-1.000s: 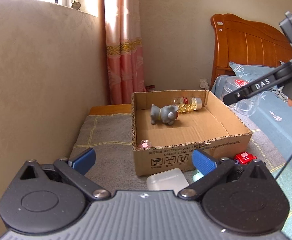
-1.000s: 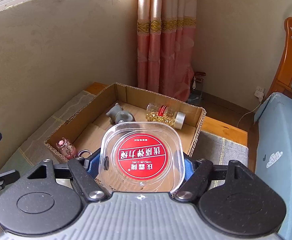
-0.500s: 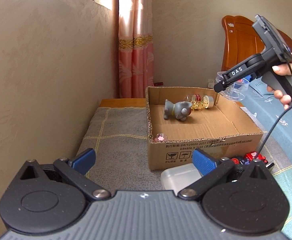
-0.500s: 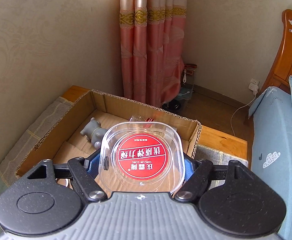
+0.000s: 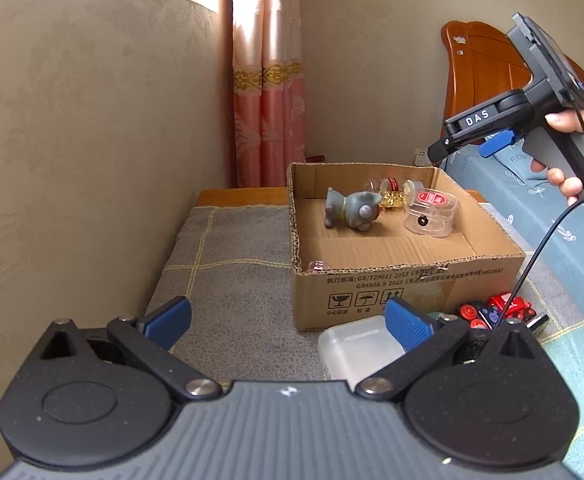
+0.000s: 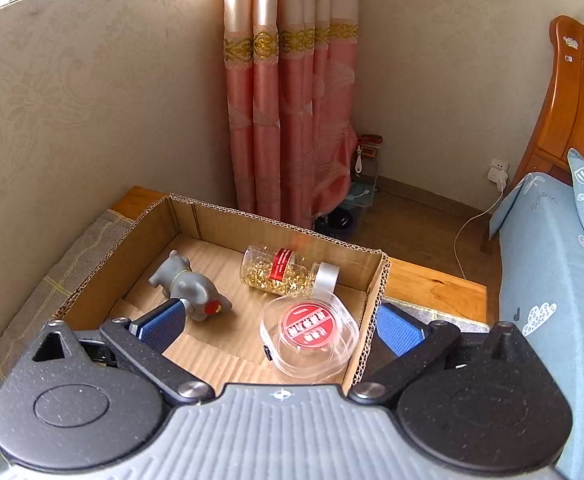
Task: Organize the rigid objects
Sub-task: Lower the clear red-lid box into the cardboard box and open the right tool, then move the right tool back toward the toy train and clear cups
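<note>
The clear plastic container (image 6: 310, 338) with a round red label lies inside the cardboard box (image 6: 366, 344). Both the right gripper (image 6: 278, 326) and the left gripper (image 5: 288, 320) have fingers wide apart, holding nothing.

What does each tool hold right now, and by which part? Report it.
Nothing. The right tool is open above the cardboard box, with the clear red-labelled container lying loose inside. The left tool is open too.

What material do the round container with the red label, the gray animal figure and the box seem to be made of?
Round container: clear glossy plastic, probably; the box floor shows through it.
Gray animal figure: smooth matte surface, perhaps rubber or vinyl; uncertain.
Box: brown corrugated cardboard; the fluted edge shows along its rim.
</note>
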Available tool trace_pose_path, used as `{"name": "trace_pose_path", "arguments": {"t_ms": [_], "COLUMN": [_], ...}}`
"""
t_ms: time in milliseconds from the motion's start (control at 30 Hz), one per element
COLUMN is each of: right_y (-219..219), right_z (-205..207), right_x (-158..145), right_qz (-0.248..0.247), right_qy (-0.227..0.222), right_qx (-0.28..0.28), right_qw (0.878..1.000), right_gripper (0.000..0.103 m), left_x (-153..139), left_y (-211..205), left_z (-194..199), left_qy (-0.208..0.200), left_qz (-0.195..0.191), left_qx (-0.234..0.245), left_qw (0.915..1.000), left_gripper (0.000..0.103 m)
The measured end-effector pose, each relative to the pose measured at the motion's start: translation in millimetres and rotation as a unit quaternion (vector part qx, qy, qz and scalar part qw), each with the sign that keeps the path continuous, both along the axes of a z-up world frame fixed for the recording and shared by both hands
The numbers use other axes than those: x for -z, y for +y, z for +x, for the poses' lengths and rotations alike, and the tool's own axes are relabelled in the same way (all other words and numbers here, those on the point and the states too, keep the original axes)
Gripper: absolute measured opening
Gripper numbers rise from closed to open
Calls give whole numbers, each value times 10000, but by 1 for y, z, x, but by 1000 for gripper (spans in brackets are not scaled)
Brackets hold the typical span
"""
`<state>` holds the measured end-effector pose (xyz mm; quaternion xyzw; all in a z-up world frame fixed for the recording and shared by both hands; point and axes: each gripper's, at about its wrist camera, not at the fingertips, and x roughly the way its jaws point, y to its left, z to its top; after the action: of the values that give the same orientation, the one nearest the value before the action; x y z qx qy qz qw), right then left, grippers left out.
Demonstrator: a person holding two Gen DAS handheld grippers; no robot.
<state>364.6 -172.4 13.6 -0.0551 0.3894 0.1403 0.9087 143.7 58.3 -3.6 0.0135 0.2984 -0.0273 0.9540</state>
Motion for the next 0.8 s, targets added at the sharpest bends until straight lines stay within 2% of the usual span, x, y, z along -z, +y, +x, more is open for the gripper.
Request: {"name": "trace_pose_path", "arguments": {"t_ms": [433, 800], "right_y": [-12, -29], "right_z": [-55, -117], "right_x": [1, 44], "right_qz": [-85, -322], "right_qy": [-107, -5], "right_qx": [80, 473], "right_qw": [9999, 9984], "right_gripper": [103, 103], "left_x": [-1, 9], "left_y": [-8, -12], "left_z": [-9, -13], "left_qy": [149, 402], "left_qz": [106, 193], "left_qx": [10, 63], "left_qw": [9998, 9990], "left_gripper": [102, 102]}}
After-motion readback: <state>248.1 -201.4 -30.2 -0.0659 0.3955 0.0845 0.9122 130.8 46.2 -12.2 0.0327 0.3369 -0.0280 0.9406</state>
